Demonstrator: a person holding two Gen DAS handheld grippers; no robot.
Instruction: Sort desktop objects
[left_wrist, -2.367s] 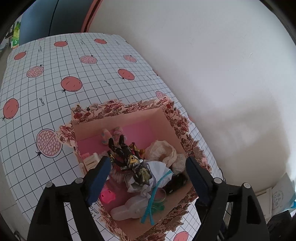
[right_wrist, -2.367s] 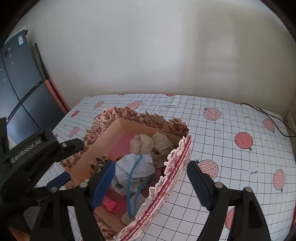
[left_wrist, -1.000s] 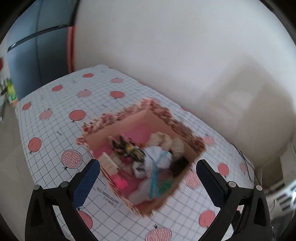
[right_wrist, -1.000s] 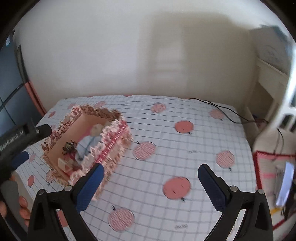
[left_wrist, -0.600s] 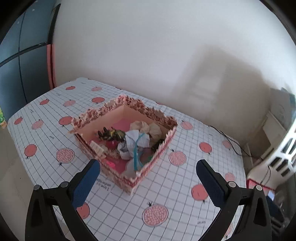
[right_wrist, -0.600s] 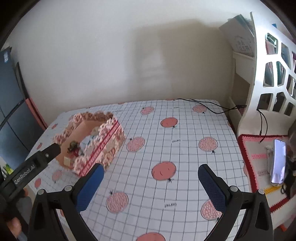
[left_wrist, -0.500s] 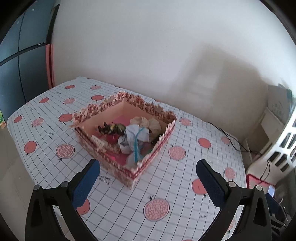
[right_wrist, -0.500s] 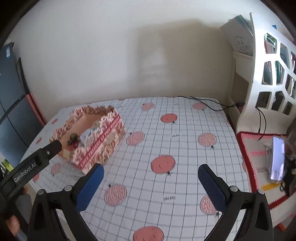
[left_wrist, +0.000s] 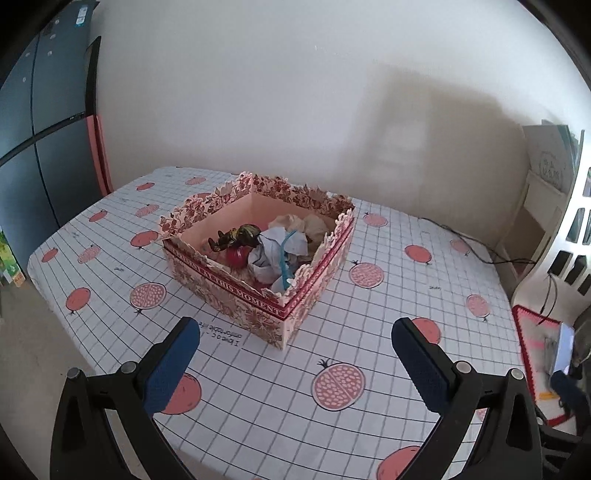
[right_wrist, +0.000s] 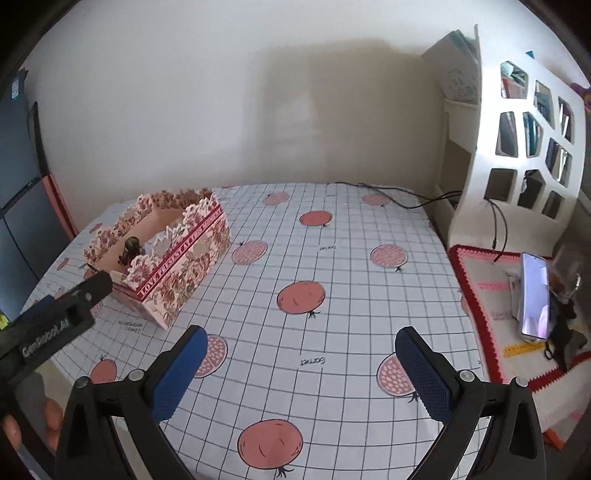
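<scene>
A floral pink box (left_wrist: 236, 291) stands on the table with the pomegranate-print cloth (left_wrist: 369, 317). Inside lie a dark toy figure (left_wrist: 238, 236), a red ball (left_wrist: 236, 256), crumpled white and blue paper (left_wrist: 275, 251) and beige cloth (left_wrist: 314, 223). My left gripper (left_wrist: 295, 354) is open and empty, hanging in front of the box's near corner. The box also shows in the right wrist view (right_wrist: 173, 266) at the left. My right gripper (right_wrist: 301, 362) is open and empty over the bare cloth, well right of the box. The left gripper's body (right_wrist: 51, 325) shows at that view's left edge.
A white lattice shelf (right_wrist: 517, 155) stands to the right of the table, with a cable (right_wrist: 399, 195) running across the table's far edge. A phone (right_wrist: 533, 295) lies on a red-edged mat (right_wrist: 484, 280) to the right. A dark fridge (left_wrist: 40, 147) stands at the left.
Both grippers have pulled back and up from the box. They were close over its contents; now the whole box and much of the table are in view. Both stay open.
</scene>
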